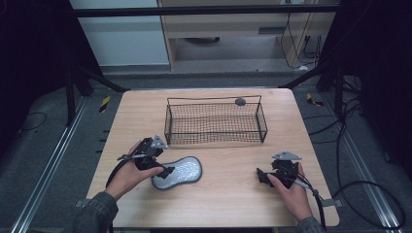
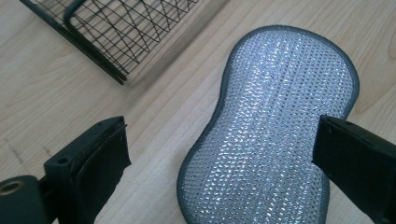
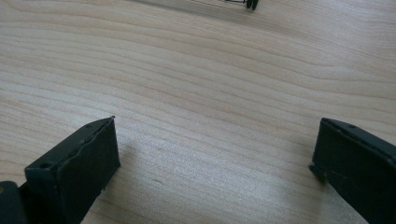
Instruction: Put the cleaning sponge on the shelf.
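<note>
The left claw (image 1: 165, 172) is held in the person's left hand (image 1: 127, 175) at the near left of the light wooden tabletop (image 1: 228, 194). In the left gripper view its two black jaws are seen spread wide, with nothing gripped between them. A grey-edged, silvery, peanut-shaped scouring pad (image 2: 271, 126) lies flat on the tabletop between and beyond the jaws; whether either jaw touches it cannot be told. From the high view the pad (image 1: 177, 172) is seen just beside the claw tip, in the near-left part of the tabletop, its long axis running left to right. Its surface is a glittering metallic mesh, narrowed at the waist and bordered by a dark grey stitched rim.

The right claw (image 1: 264, 176) is held in the person's right hand (image 1: 294, 191) at the near right, well apart from the pad. In the right gripper view its jaws are likewise spread wide over bare wood grain (image 3: 210, 93), and nothing is held.

Farther back, near the middle of the tabletop, a black rectangular wire-mesh basket (image 1: 216, 124) stands upright. A corner of it (image 2: 116, 37) is seen beyond the pad in the left gripper view. A small dark round object (image 1: 240, 101) sits at the basket's far rim; what it is cannot be told.
</note>
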Demonstrator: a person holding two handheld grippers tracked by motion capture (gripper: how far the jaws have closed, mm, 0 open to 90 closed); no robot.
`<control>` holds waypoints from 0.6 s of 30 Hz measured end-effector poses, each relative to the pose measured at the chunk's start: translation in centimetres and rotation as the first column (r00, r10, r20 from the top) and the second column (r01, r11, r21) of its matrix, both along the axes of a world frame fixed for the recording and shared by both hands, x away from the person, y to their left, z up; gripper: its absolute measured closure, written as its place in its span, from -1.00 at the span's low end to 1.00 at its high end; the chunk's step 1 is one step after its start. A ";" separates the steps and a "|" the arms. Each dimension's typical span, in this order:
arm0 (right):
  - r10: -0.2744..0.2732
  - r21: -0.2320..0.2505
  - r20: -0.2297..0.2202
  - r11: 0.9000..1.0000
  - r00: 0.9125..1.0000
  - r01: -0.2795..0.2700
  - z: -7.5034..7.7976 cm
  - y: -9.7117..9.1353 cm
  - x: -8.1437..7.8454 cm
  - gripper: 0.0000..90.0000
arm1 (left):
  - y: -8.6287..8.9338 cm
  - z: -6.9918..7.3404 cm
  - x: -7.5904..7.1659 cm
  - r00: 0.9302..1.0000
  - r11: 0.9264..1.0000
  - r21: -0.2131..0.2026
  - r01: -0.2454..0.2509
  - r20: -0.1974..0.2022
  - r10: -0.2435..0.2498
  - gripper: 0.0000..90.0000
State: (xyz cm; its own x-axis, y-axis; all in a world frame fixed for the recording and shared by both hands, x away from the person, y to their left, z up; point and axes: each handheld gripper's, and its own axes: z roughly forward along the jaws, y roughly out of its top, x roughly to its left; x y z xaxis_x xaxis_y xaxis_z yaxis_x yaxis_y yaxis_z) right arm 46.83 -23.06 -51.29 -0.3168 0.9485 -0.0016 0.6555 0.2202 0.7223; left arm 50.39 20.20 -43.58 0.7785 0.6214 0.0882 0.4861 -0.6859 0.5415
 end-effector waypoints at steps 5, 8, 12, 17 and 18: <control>0.000 0.000 0.000 1.000 1.000 0.000 0.0 0.0 0.0 -0.98 | -1.0 -0.1 -0.3 0.998 0.997 0.047 0.058 -0.018 -0.057 -0.93; 0.001 -0.001 0.001 1.000 1.000 -0.001 0.0 0.0 0.0 -0.98 | -1.4 -0.2 -0.3 0.997 0.995 0.055 0.078 -0.034 -0.077 -0.92; 0.001 0.000 0.001 1.000 1.000 -0.001 0.0 0.0 0.0 -0.98 | -1.8 -0.3 -0.3 0.994 0.992 0.071 0.101 -0.047 -0.098 -0.92; 0.002 -0.001 0.000 1.000 1.000 -0.002 0.0 0.0 0.0 -0.98 | -2.5 -0.1 -0.5 0.990 0.987 0.088 0.136 -0.061 -0.131 -0.92; 0.002 -0.001 0.000 1.000 1.000 -0.002 0.0 0.0 0.0 -0.98 | -2.7 -0.1 -0.6 0.988 0.985 0.094 0.146 -0.060 -0.141 -0.92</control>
